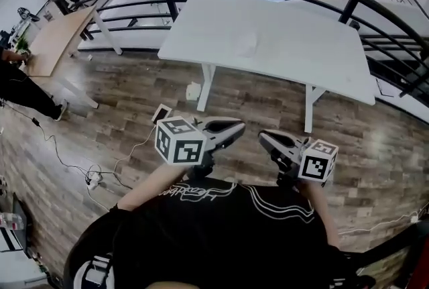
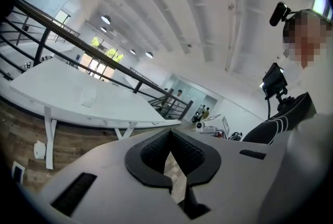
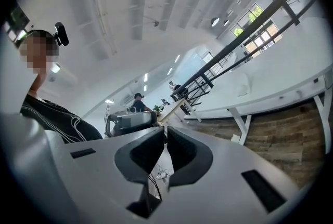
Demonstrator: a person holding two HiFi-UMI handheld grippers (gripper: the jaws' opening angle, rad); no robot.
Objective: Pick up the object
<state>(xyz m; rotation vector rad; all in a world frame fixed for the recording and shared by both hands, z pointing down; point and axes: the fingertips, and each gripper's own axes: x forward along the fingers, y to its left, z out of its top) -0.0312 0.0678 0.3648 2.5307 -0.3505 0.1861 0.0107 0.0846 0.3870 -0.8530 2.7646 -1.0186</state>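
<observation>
Left gripper (image 1: 236, 128) and right gripper (image 1: 265, 138) hover over the wood floor (image 1: 134, 100), near the white surface (image 1: 295, 46); both sets of fingers are pressed together, gripping nothing.

From where I sit, I see the person in a black shirt (image 1: 221, 234) with thin white curved lines (image 1: 275, 204) and white lettering (image 1: 191, 191) across the chest. A small black camera (image 2: 279, 13) is mounted on the head. The left gripper (image 1: 236, 128) and right gripper (image 1: 266, 139) are pale grey shells with black ribbed pads (image 2: 152, 153), each carrying a white cube (image 1: 179, 141) printed with black square markers.
</observation>
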